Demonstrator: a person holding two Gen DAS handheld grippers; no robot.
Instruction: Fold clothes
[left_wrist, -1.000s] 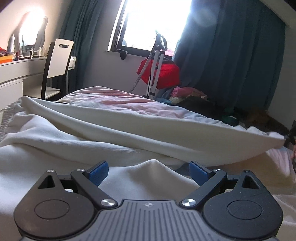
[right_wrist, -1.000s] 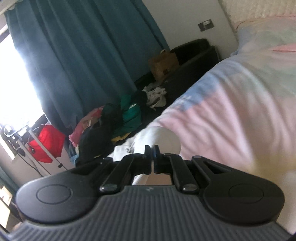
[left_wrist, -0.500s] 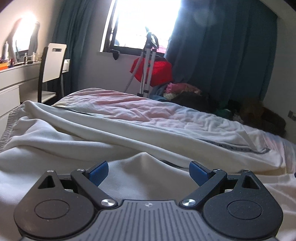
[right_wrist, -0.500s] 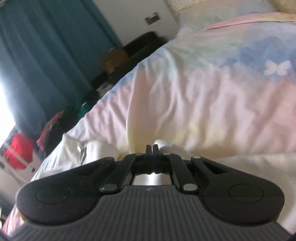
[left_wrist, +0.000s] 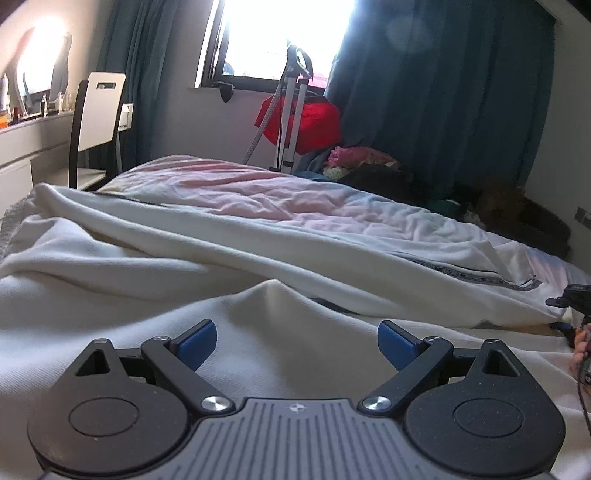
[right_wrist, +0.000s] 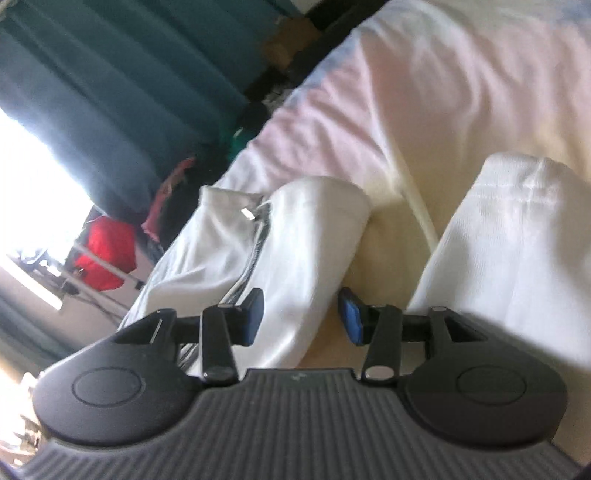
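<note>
A cream-white zip garment lies spread in long folds across the bed. My left gripper hovers low over its near part, blue pads wide apart, nothing between them. The garment's zipper edge runs to the right, where a black gripper part and a hand show at the frame's edge. In the right wrist view my right gripper is opening, and a rolled fold of the garment lies loosely between its jaws with a gap at the right pad. A second white fold lies to the right.
The pink and pale blue bedspread covers the bed beyond the garment. A white chair and desk stand at the left. A red bag on a stand, a clothes pile and teal curtains lie behind.
My right gripper came down to the bed with the garment's edge and its jaws parted, letting the cloth go. The taut fold now lies slack. The left gripper stayed put.
</note>
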